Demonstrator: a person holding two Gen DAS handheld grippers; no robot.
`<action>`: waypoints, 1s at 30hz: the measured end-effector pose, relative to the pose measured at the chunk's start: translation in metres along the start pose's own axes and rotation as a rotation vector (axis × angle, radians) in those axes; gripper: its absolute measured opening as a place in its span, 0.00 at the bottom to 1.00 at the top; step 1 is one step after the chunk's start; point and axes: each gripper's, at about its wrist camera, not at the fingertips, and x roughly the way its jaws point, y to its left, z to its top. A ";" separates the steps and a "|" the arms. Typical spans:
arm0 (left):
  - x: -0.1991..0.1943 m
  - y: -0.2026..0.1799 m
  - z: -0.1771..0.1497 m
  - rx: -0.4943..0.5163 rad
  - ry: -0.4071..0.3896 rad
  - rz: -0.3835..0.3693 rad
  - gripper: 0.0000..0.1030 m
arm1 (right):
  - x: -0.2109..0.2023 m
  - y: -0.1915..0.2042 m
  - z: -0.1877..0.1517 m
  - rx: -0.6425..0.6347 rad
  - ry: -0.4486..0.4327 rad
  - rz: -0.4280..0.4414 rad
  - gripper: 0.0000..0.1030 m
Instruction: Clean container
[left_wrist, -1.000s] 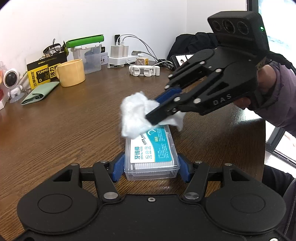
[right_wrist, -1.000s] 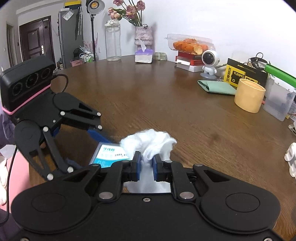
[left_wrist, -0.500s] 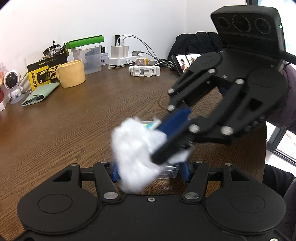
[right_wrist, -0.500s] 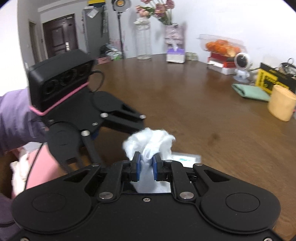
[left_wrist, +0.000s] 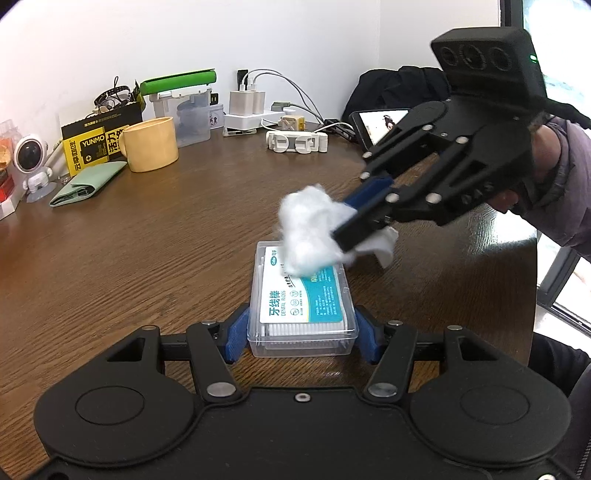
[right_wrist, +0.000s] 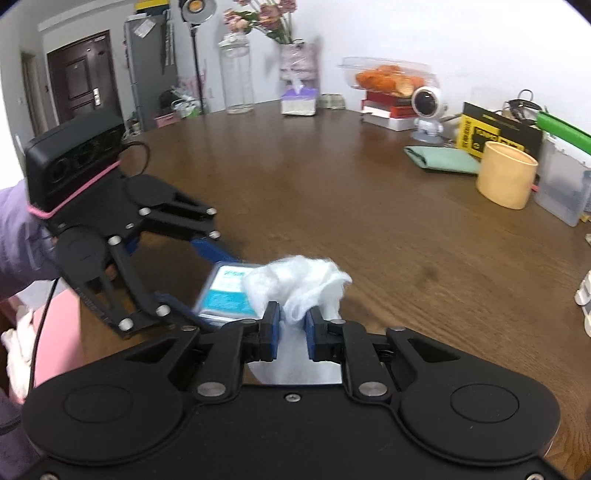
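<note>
Midway, we judge: left gripper (left_wrist: 302, 328) clamps the container (left_wrist: 301, 301) on the table (left_wrist: 147, 251). Right gripper (left_wrist: 341, 238) pinches the tissue wad (left_wrist: 306, 236) over the lid's 12 o'clock end; the near label looks unwiped.

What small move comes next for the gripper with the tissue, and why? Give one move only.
Probably draw the right gripper back along the lid toward the near end of the dental floss box. The tissue wad sits on the lid's far end, so the near label looks unwiped, and the left gripper clamps the box's sides, holding it steady for the stroke.
</note>
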 end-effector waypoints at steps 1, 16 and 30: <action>0.000 0.000 0.000 0.002 0.000 0.000 0.56 | 0.002 -0.001 0.001 0.003 -0.004 -0.007 0.16; 0.001 -0.001 0.000 0.010 0.004 -0.005 0.56 | 0.023 0.035 0.012 -0.089 -0.016 0.068 0.16; 0.004 0.002 0.004 0.028 0.030 -0.021 0.56 | 0.001 0.032 -0.004 -0.081 -0.004 0.045 0.16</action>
